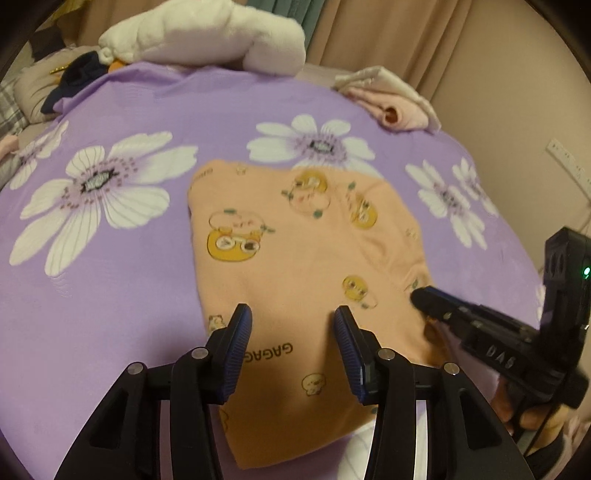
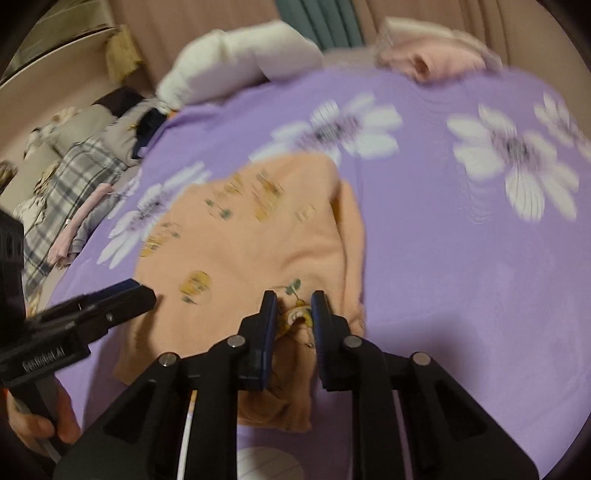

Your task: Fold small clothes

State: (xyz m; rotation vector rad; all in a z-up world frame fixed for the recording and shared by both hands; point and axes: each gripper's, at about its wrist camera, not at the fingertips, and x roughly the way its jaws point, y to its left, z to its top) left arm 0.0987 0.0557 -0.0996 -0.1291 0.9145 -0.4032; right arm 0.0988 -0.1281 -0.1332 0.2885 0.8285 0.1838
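Purple cloth with big white flowers covers the bed [image 1: 122, 280], and it fills most of both views. Behind the bed hang long beige curtains [image 1: 388, 33], with a strip of green curtain [image 2: 325, 22] between them. A fluffy white pillow [image 1: 207, 37] sits at the far edge of the bed. Near it, at the far right corner, lies a small pile of pink and white clothes [image 1: 399, 103]. Off the left side of the bed there is a heap of other things, with a grey checked cloth [image 2: 74, 177] and something dark blue [image 1: 81, 74]. In the middle of the purple cover lies the small orange garment [image 1: 295, 266], with little yellow cartoon pictures and the letters GAGA on it. It is mostly flat, but its right side is bunched up into folds. The left gripper [image 1: 293, 328] hangs just over the near part of the orange garment, with its two blue-padded fingers spread wide and nothing between them. The right gripper [image 2: 293, 306] is at the garment's right edge, and its fingers are pinching a fold of the orange cloth. Both views are a bit blurry.
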